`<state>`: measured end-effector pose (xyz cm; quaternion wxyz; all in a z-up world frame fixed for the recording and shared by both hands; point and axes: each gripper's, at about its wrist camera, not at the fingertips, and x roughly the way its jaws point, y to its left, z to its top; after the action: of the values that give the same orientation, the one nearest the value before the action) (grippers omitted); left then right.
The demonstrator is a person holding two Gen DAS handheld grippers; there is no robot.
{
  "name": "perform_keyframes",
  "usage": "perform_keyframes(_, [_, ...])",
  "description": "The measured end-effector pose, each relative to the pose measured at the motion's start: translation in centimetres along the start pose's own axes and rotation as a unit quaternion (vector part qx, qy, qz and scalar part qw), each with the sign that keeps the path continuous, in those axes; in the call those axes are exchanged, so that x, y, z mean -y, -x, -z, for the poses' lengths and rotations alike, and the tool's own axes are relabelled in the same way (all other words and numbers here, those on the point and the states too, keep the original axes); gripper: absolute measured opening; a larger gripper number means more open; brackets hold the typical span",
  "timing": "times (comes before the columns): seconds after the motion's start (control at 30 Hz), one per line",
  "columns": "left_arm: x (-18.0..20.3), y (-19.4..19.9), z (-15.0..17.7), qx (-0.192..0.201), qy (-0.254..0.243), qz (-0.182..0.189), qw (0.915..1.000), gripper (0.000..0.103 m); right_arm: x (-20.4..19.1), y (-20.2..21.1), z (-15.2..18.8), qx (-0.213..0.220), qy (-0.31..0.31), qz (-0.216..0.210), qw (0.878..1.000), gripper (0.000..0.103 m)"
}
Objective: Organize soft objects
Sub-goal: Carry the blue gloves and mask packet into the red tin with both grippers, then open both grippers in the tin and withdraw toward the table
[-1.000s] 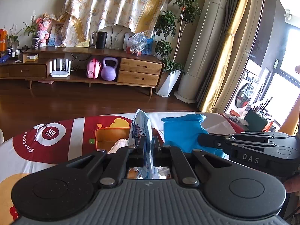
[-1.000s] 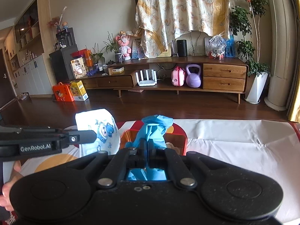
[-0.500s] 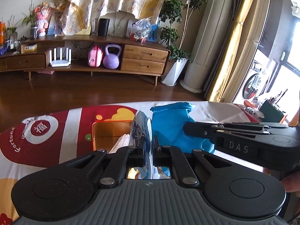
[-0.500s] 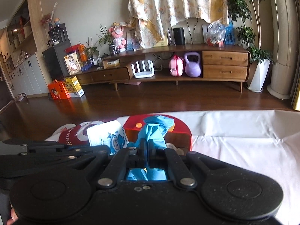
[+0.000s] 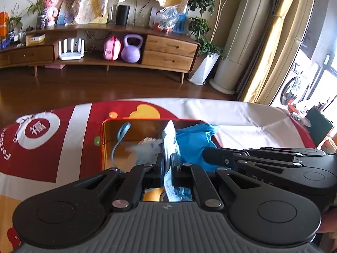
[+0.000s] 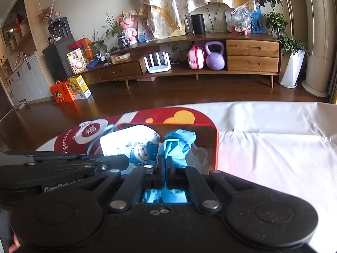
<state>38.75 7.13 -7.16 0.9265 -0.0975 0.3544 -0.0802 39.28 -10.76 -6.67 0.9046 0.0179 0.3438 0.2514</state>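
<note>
Left hand-held gripper (image 5: 167, 164): clamped on a printed white pouch (image 5: 168, 135), thin edge standing upright between the pads. Right hand-held gripper (image 6: 165, 166): clamped on a crumpled blue glove (image 6: 179, 143), bunched and poking up ahead of the fingers. Both held side by side, pouch on the left, glove on the right, nearly touching, each hanging just above the open red box (image 6: 215, 145).

Inside the box: a white crinkled wad (image 6: 198, 154) on the brown floor, plus a thin blue loop (image 5: 119, 139) curling along the left inner wall. Box mouth directly ahead of and below both sets of fingers, so the coming move looks like a plain drop straight down and forward; neither side clearly nearer, though the glove sits closer to the right wall and the pouch closer to the middle. Pouch's long axis running away from the camera, roughly in line with the box's length. Judged: placing step almost finished, release not yet made. Possible snag: glove catching on the pads when let go, or the two items crowding each other.

Around the box: a counter (image 6: 273, 147) under a white sheet and a red banner (image 5: 42, 139) with a round badge. Beyond: dark wood floor and a long low cabinet (image 6: 251, 57).
</note>
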Motion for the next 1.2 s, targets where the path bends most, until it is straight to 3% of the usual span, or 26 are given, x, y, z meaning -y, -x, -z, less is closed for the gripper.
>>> perform_keyframes(0.2, [-0.5,-1.2,0.9,-0.02,0.002,-0.006,0.9998,0.005,0.2,-1.1,0.8,-0.022,-0.002,0.004,1.0,0.001])
perform_keyframes(0.37, [-0.8,-1.8,1.5,-0.04,0.007,-0.008,0.9991,0.005,0.2,-1.4,1.1,-0.033,-0.001,0.006,0.999,0.008])
perform_keyframes(0.67, [-1.0,-1.2,1.9,-0.042,0.016,-0.007,0.999,0.009,0.3,-0.7,1.2,-0.033,-0.008,0.008,0.999,0.018])
perform_keyframes(0.9, [-0.6,-0.2,2.2,-0.045,0.009,-0.009,0.9989,0.019,0.6,0.6,1.2,-0.029,-0.013,0.012,0.999,0.025])
perform_keyframes(0.97, [-0.4,0.3,2.2,-0.04,0.006,-0.01,0.9991,0.027,0.5,1.1,1.1,-0.029,-0.013,0.011,0.999,0.028])
perform_keyframes(1.03, [-0.3,0.8,2.2,-0.035,0.006,-0.007,0.9994,0.048,0.4,1.6,1.1,-0.026,-0.012,0.011,1.0,0.03])
perform_keyframes(1.07, [-0.2,1.1,2.2,-0.03,0.006,-0.008,0.9995,0.053,0.4,1.9,1.1,-0.024,-0.011,0.012,1.0,0.032])
perform_keyframes(1.2, [0.0,2.2,2.1,-0.023,0.01,-0.008,0.9996,0.057,0.2,3.0,1.1,-0.021,-0.007,0.012,1.0,0.035])
